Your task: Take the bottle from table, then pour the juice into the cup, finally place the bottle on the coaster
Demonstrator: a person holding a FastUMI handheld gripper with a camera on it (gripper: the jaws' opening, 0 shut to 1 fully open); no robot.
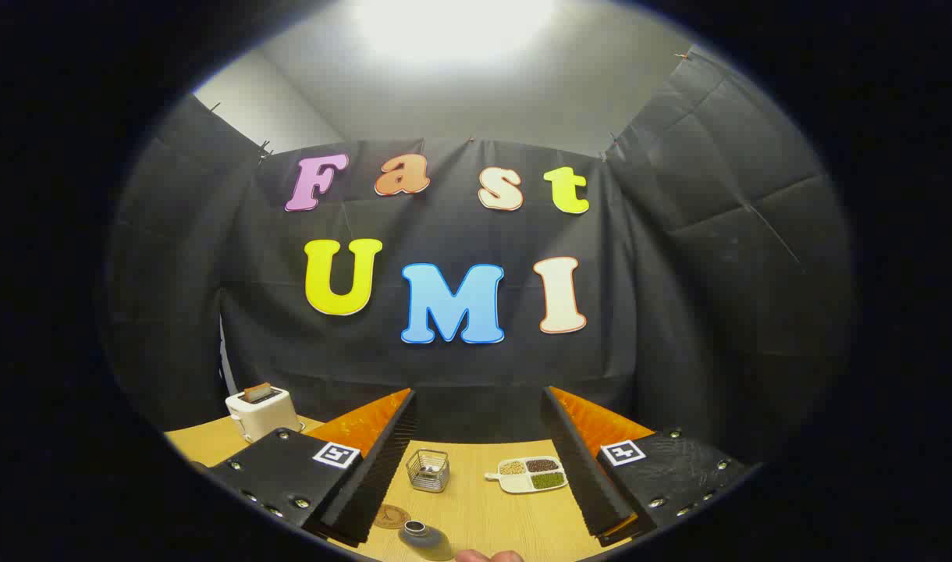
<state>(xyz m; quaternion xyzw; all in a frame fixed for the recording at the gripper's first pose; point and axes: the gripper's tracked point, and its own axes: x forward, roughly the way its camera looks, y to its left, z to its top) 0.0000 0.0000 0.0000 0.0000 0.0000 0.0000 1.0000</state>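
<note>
Gripper wide open, holding nothing; bottle lies low between its fingers.

The bottle stands upright on the wooden table, low between the gripper's two spread fingers and nearer the left one. It is grey, with an open round mouth facing up. The coaster lies flat just beside the bottle, a round brown disc against the inner edge of the left finger. The cup, with a wire-like frame, stands upright farther ahead, between the fingers, apart from the coaster.
</note>
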